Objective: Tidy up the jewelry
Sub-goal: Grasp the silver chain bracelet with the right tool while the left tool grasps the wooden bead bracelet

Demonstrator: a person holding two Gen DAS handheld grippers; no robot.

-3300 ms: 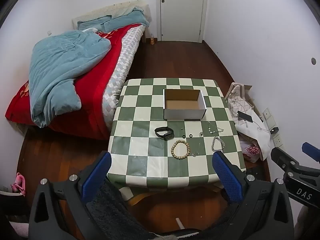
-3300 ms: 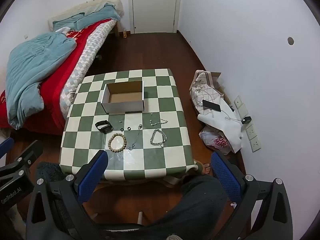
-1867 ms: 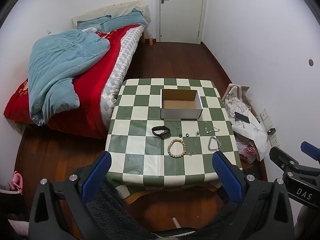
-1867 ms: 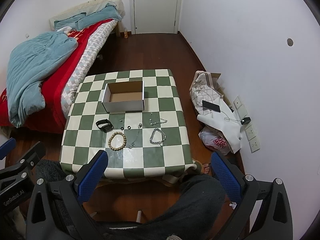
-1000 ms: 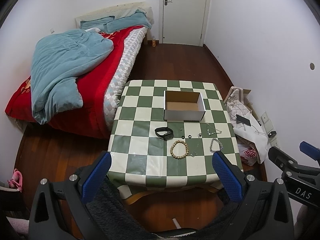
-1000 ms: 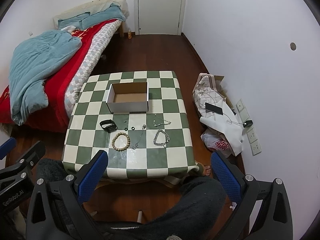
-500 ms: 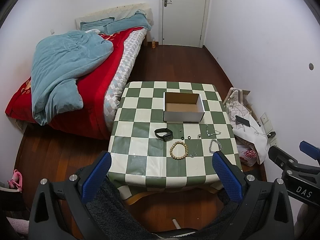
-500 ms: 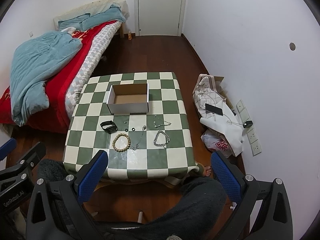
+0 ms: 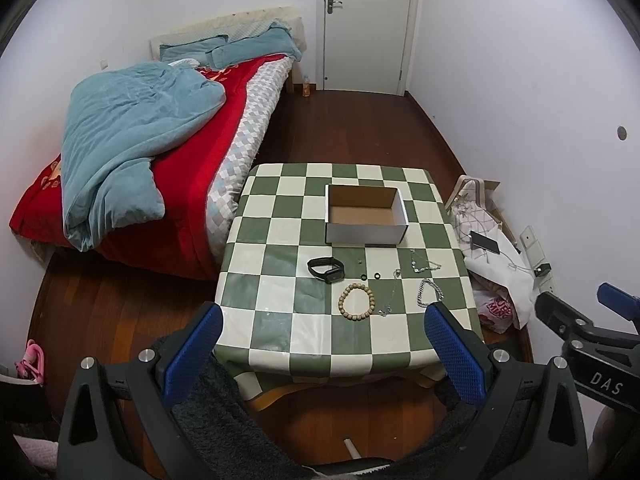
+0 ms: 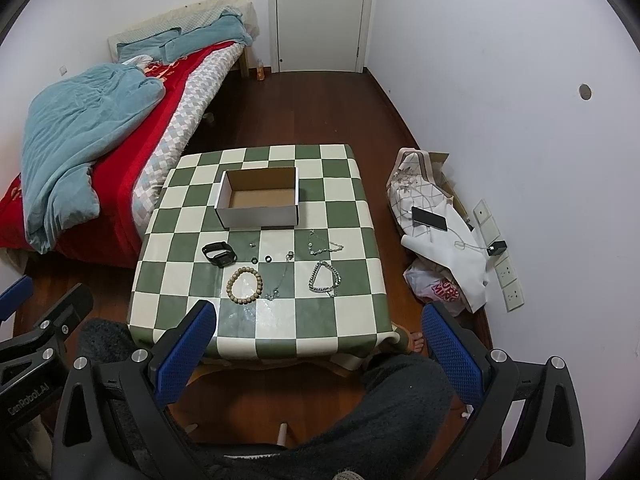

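An open white cardboard box (image 9: 365,236) (image 10: 260,214) stands on a green-and-white checkered table (image 9: 272,320) (image 10: 320,320). In front of it lie a black wristband (image 9: 326,269) (image 10: 218,254), a wooden bead bracelet (image 9: 357,303) (image 10: 244,284), two small dark rings (image 9: 370,276) (image 10: 261,259), a thin chain (image 9: 387,300) (image 10: 280,280), a silver necklace (image 9: 424,266) (image 10: 322,246) and a chunky silver bracelet (image 9: 429,292) (image 10: 325,279). My left gripper (image 9: 322,356) and right gripper (image 10: 316,356) are open and empty, held high before the table's near edge.
A bed (image 9: 160,152) with a red cover and blue blanket stands left of the table. Bags, a phone (image 10: 429,219) and wall sockets lie on the floor at the right wall. A white door (image 9: 366,24) is at the back. My legs sit under the table's near edge.
Both grippers have drifted slightly, so the table sits a little differently in view. Nothing on the table has moved and both grippers stay open.
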